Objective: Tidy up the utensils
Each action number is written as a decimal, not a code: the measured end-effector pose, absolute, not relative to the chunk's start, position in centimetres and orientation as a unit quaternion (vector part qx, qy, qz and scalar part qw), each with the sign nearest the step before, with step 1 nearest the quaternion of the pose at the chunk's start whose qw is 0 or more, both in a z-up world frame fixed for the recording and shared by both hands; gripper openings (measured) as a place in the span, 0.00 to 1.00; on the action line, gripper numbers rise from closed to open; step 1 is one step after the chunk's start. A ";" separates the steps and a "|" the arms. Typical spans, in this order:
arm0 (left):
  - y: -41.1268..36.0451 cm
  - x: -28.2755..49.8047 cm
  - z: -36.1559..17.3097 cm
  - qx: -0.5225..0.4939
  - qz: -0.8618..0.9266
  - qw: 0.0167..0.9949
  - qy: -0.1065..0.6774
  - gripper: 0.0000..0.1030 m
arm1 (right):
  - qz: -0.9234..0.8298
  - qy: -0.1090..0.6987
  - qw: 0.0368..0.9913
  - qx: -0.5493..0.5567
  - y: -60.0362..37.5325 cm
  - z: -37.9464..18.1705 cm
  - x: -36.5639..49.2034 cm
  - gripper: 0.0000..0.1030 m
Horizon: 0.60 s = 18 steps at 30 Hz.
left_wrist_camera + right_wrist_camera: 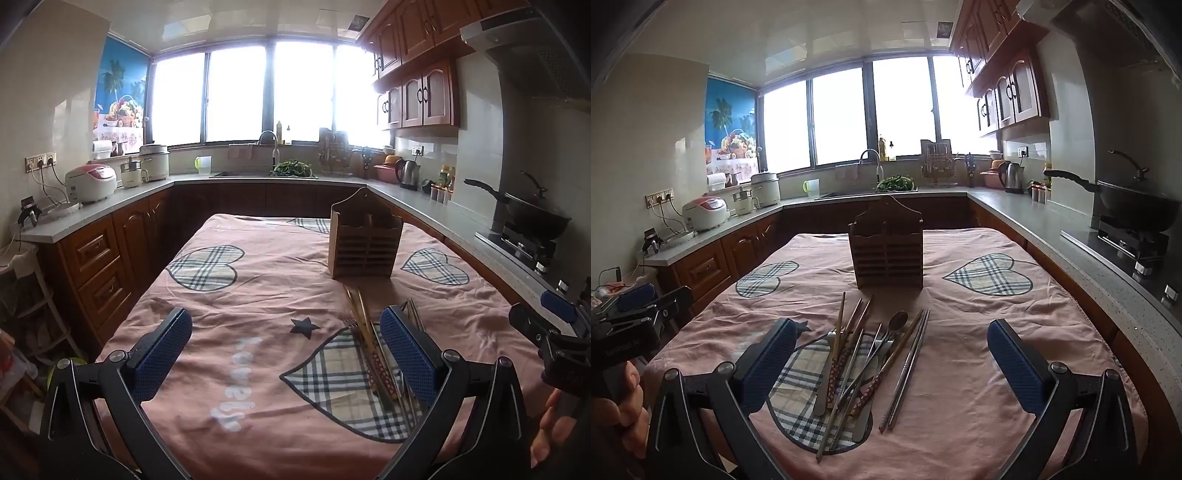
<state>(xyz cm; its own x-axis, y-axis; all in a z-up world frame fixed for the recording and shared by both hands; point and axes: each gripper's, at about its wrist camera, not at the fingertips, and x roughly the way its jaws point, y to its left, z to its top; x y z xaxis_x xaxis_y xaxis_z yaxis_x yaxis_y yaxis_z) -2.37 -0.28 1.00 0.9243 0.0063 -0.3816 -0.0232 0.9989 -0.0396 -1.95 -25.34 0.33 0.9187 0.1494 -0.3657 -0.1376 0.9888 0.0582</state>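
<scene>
Utensils (871, 365) lie heaped near the wooden holder (886, 251) — right gripper (892, 363), spread and empty, should pinch one outer chopstick; left gripper (286, 350) also spread.

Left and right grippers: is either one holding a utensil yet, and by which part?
Nothing is held. The left gripper and right gripper hover with jaws open; the pile of chopsticks and metal cutlery lies on the pink cloth.

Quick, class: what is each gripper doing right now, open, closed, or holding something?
Left gripper: open, holding nothing, above the tablecloth.
Right gripper: open, holding nothing, above the utensil pile.
</scene>
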 end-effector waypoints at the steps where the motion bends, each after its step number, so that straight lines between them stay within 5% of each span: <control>1: -0.3 -2.4 1.1 -0.022 0.007 0.981 0.194 1.00 | 0.072 0.188 0.979 0.016 -25.2 0.4 -2.0 1.00; 18: -0.4 -2.3 0.9 -0.019 0.008 0.981 0.192 1.00 | 0.072 0.189 0.979 0.016 -25.2 0.3 -1.9 1.00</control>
<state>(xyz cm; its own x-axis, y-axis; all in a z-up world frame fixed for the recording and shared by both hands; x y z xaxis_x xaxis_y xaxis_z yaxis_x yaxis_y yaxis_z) -2.33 -0.43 0.88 0.9263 0.0085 -0.3768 -0.0231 0.9992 -0.0341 -1.86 -25.18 0.26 0.9186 0.1467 -0.3670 -0.1349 0.9892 0.0578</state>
